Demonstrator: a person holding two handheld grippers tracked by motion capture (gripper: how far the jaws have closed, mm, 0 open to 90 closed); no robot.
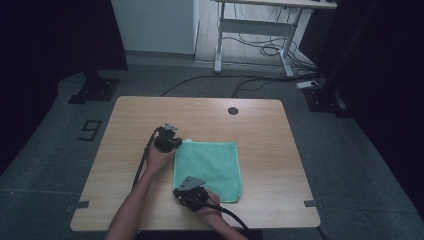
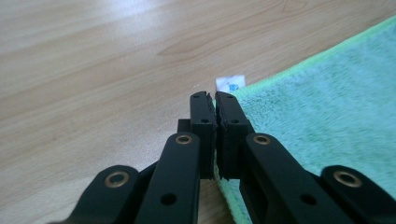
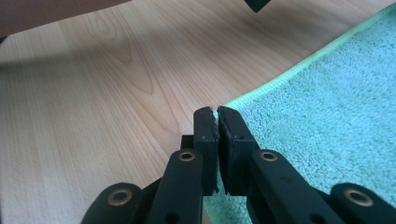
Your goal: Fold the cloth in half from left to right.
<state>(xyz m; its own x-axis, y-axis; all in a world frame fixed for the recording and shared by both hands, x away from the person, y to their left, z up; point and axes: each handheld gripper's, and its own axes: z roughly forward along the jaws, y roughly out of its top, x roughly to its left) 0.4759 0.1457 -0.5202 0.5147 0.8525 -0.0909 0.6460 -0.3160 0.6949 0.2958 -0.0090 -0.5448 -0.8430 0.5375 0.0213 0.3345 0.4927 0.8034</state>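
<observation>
A person is sitting at a wooden table [image 1: 125,165] with a black gripper in each hand. A green cloth [image 1: 215,165] is lying flat on the table, a bit toward the near side and close to the middle.

On the left, the left hand [image 1: 156,161] is holding the left gripper [image 1: 176,145] at the far left corner of the cloth. In the left gripper view, its jaws are squeezing tight on that corner, and a thin bit of green edge is showing between them. A small white tag [image 2: 230,83] is sticking out from the cloth just past the tips. A black cable [image 1: 141,167] is running back from this gripper along the arm.

Next to it, the cloth is spreading out to the right, smooth and square.

At the near left corner of the cloth, the right gripper [image 1: 184,192] is sitting with the right hand [image 1: 209,209] behind it. In the right gripper view, its jaws are pinching the cloth's edge tight too, with green showing in the thin gap.

Far back on the table, a small dark round hole [image 1: 233,110] is showing.
</observation>
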